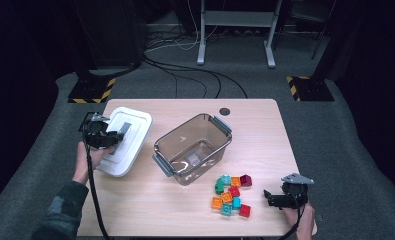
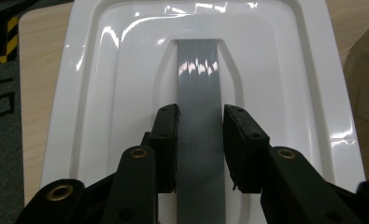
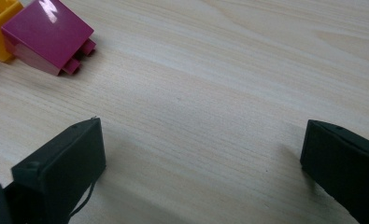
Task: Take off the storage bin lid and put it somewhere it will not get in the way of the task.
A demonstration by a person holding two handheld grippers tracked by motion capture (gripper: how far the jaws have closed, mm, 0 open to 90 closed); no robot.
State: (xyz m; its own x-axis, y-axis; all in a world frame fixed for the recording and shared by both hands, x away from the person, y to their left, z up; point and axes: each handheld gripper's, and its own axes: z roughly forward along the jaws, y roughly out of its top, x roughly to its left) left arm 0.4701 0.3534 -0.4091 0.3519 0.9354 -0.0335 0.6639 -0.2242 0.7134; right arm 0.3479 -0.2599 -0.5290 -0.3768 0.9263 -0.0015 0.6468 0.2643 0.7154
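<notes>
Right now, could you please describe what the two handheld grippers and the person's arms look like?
Both grippers are black, each with two blocky, flat-faced jaws. The left gripper has brass-coloured pivot rivets and a black cable trailing along the forearm. The right gripper carries a grey three-cornered plate on top. The left forearm wears a dark, mottled sleeve.

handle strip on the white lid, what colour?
Grey: the flat handle strip on the white plastic lid, clearest in the left gripper view.

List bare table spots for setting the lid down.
Free: the near-left strip between the white lid and the toy bricks, in front of the clear bin; also the far-right corner beyond the bin. Crowded: around the bricks beside the right tool.
</notes>
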